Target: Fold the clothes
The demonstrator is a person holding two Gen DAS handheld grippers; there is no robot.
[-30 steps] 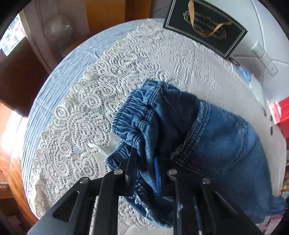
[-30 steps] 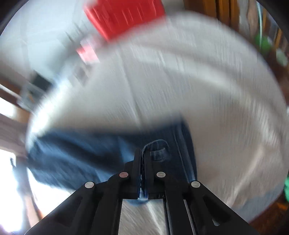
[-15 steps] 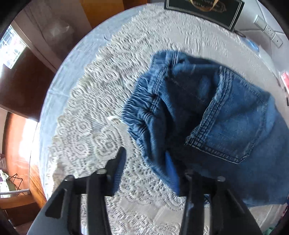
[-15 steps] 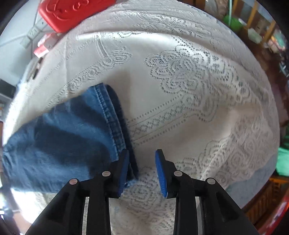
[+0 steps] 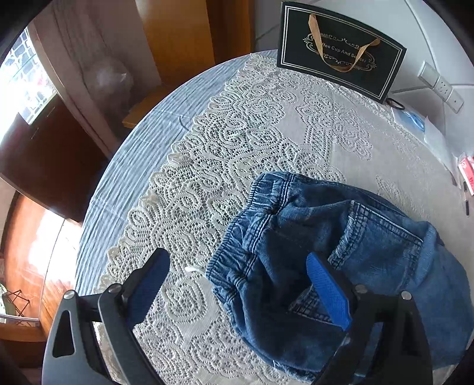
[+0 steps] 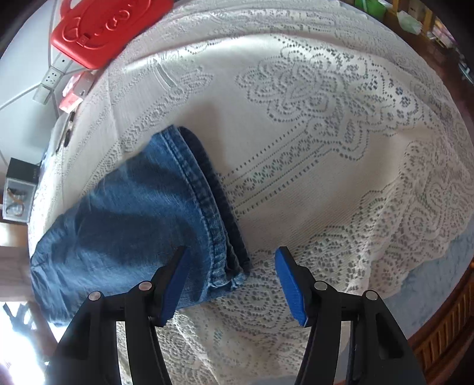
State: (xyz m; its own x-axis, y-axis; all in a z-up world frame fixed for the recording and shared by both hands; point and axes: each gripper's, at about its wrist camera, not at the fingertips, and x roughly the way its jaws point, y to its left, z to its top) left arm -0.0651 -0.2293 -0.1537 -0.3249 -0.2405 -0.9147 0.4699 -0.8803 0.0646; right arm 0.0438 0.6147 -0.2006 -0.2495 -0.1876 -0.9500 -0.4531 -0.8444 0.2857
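Note:
Blue denim jeans (image 5: 340,251) lie bunched on the lace tablecloth, elastic waistband and back pocket up. My left gripper (image 5: 237,284) is wide open over the waistband, holding nothing; its right pad sits above the denim. In the right wrist view the folded leg end with its hem (image 6: 166,213) lies flat. My right gripper (image 6: 232,281) is open just above the hem corner, empty.
A white lace cloth (image 5: 237,133) covers a round table with a blue cloth edge (image 5: 133,154). A black paper gift bag (image 5: 340,53) stands at the back. A red plastic box (image 6: 103,26), power strip (image 6: 50,80) and small items sit near the wall.
Both grippers let go of the jeans and opened wide. The jeans dropped onto the table and now lie still; both grippers pulled back slightly.

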